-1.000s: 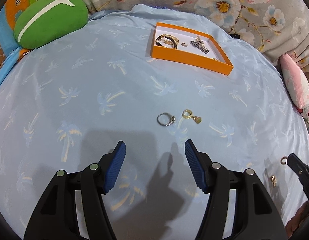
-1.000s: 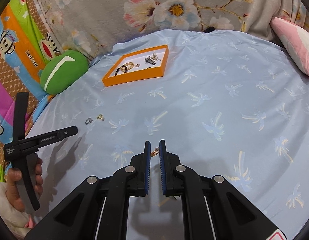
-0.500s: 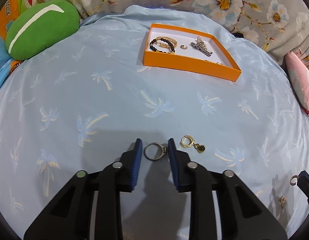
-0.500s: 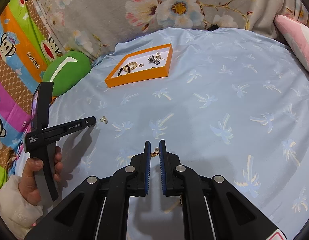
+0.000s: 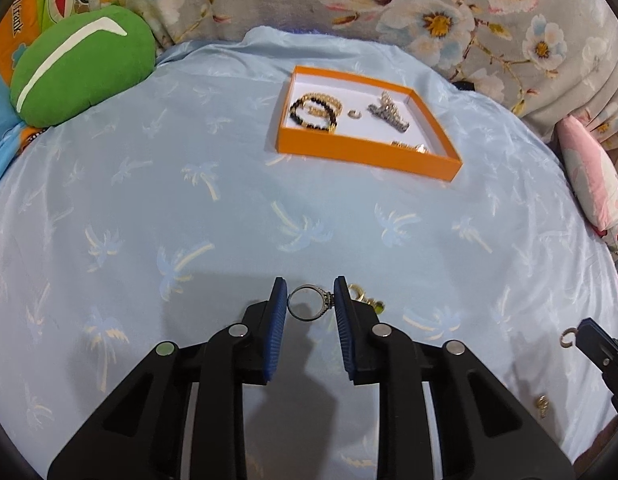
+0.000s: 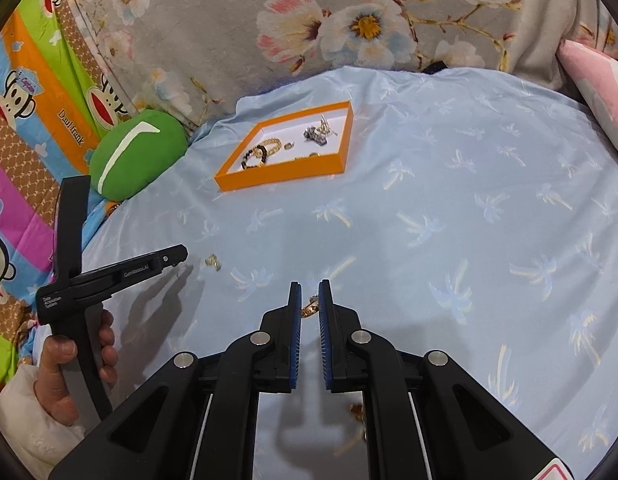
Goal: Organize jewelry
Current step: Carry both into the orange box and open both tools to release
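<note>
Since a second ago, the left gripper has advanced and narrowed from wide apart onto the silver ring, now pinched between its ribbed blue pads, hoop facing the camera, its set head against the right pad. The right gripper pinches a small gold ring, jaws nearly together. Far off, the shallow orange tray, white inside, holds beaded bracelets, a small ring and a clip, on pale blue palm-print sheet.
</note>
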Tool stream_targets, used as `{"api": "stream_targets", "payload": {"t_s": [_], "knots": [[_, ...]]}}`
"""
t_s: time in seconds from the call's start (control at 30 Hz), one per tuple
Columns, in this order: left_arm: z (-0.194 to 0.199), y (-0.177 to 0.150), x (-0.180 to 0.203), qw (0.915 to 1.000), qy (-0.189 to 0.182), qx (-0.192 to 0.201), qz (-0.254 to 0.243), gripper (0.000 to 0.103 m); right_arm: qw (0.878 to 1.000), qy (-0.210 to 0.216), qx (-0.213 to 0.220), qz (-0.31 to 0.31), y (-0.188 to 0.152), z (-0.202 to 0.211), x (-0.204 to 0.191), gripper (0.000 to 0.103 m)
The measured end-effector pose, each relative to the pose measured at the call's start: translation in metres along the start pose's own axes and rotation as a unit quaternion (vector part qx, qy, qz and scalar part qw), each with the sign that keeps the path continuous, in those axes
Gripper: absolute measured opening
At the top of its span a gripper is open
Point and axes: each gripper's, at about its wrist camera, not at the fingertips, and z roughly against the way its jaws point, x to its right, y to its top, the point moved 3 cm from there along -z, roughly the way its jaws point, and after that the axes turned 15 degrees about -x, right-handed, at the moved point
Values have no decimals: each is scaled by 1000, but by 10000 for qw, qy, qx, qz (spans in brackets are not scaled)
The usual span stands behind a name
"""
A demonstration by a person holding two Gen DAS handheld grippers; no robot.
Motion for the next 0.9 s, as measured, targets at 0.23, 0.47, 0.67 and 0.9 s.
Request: {"api": "stream_targets", "payload": {"t_s": [0.23, 0.47, 0.67, 0.9], "knots": [[21, 43, 10, 9992, -86, 352, -151, 23, 9988, 69, 371, 304, 65, -5, -11, 1], [10, 114, 21, 9981, -56, 575, -228, 23, 9969, 85, 566, 547, 150, -35, -21, 0], [8, 135, 14, 9975, -72, 686, -149, 24, 9984, -116, 319, 461, 148, -44, -1, 4], [2, 99, -1, 9989, -212, 410, 14, 24, 9979, -161, -623, 103, 32, -48, 25, 12]]}}
